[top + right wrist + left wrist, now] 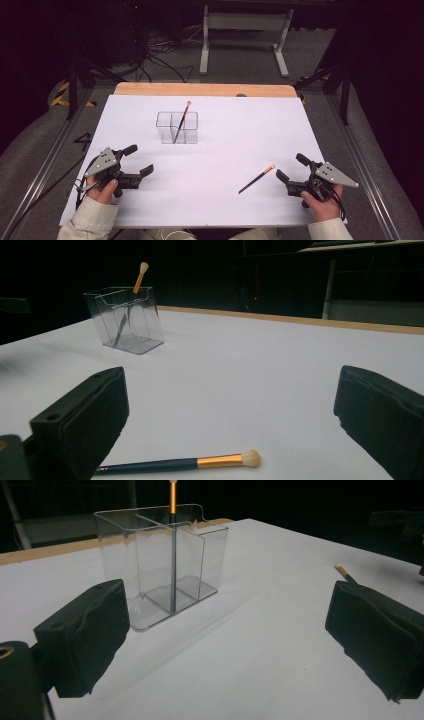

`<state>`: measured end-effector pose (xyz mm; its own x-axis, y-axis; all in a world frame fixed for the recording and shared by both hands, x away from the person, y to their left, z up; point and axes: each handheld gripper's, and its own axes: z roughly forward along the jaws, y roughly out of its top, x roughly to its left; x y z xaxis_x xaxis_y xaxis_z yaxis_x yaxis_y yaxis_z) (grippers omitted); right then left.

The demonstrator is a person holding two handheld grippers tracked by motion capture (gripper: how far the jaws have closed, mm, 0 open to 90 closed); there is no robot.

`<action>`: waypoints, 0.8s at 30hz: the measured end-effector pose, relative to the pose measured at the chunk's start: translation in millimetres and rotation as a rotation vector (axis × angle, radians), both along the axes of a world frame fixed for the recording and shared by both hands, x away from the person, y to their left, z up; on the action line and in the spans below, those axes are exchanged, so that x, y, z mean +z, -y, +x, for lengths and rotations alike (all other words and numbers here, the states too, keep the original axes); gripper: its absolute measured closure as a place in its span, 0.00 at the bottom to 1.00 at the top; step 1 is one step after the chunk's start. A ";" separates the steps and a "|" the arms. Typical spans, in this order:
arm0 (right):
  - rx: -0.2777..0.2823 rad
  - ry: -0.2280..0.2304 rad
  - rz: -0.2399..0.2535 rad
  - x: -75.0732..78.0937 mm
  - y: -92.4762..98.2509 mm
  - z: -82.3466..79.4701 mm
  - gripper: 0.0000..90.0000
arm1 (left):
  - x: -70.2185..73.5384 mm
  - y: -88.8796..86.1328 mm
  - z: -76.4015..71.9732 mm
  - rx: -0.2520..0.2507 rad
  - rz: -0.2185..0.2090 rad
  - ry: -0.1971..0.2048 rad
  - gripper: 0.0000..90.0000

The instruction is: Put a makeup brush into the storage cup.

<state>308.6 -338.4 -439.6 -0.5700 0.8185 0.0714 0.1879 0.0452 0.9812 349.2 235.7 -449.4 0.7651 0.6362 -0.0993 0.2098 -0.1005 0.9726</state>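
Brush number two [257, 179] lies flat on the white table sheet [220, 200], just in front of my right gripper [290, 172], with its pale bristle tip pointing away from me and to the right in the high view. In the right gripper view I see this brush [175, 464] lying across, between the two black jaws but a little ahead of them. The jaws of this gripper stand wide apart and touch nothing.

My left gripper [137, 160] is also spread wide and holds nothing. It rests near the left front of the sheet, well apart from the clear organizer [177, 127]. One brush [181, 122] already stands leaning inside the organizer, its tip above the rim.

I judge the next work is to pick up the lying brush and put it in the organizer. Several things may go wrong here. The handle is thin and lies flat on the sheet, so the pads can close above it, or push it so it rolls away. If I grip it close to one end, it may swing down between the pads during the carry. The organizer [160, 565] looks light, with narrow compartments; a bump from the brush on its wall could tip it, or knock the standing brush [173, 555].
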 end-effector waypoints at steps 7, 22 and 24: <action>-0.005 -0.089 -0.046 5.4 -10.0 10.7 0.03 | 0.0 0.3 -0.7 0.005 0.013 0.011 0.04; -0.032 -0.244 -0.188 27.6 -33.1 26.1 0.07 | 0.0 -1.5 -0.6 0.055 0.038 0.002 0.04; -0.040 -0.270 -0.216 30.1 -36.2 27.1 0.08 | -0.4 0.2 -1.0 0.044 0.032 -0.005 0.04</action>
